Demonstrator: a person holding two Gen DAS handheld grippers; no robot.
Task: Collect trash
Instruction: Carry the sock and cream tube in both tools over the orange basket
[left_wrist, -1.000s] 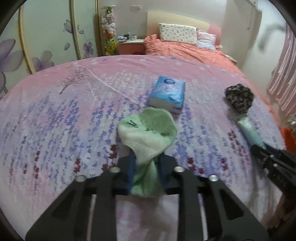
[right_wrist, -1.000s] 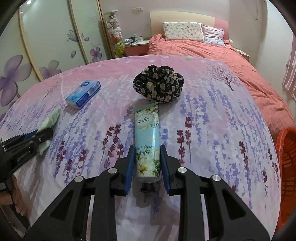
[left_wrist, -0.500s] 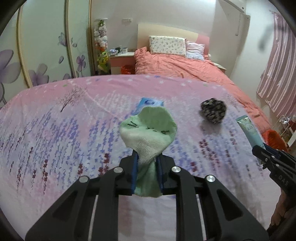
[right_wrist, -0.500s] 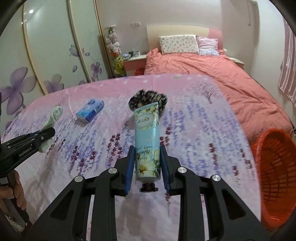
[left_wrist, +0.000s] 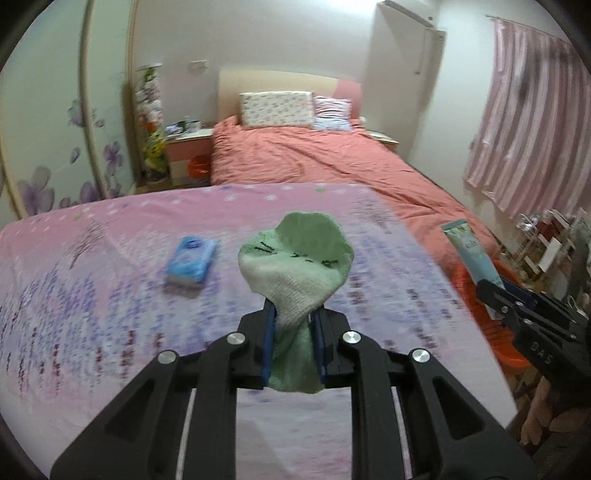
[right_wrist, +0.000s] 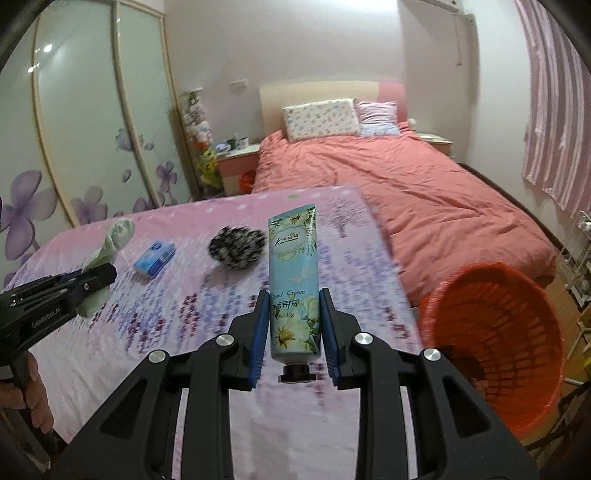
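Observation:
My left gripper (left_wrist: 294, 318) is shut on a pale green sock (left_wrist: 299, 258), which stands up out of the pads above the pink flowered table cover (left_wrist: 110, 295). My right gripper (right_wrist: 294, 299) is shut on a light blue hand cream tube (right_wrist: 294, 266), cap toward the camera, held above the cover's right part. An orange mesh basket (right_wrist: 498, 332) stands on the floor to the right of the tube. In the right wrist view the left gripper (right_wrist: 92, 275) and the sock (right_wrist: 110, 240) show at the left. The left wrist view catches the tube (left_wrist: 471, 254) at the right.
A blue tissue pack (left_wrist: 192, 262) and a black floral scrunchie (right_wrist: 236, 247) lie on the cover. Behind it is a bed (right_wrist: 388, 184) with a salmon quilt and pillows. A wardrobe (right_wrist: 92, 129) with purple flowers fills the left; striped pink curtains (left_wrist: 524, 147) hang at the right.
Both grippers have risen off the cover with the sock and the tube still held. The views now take in more of the room, and the orange basket has come into sight.

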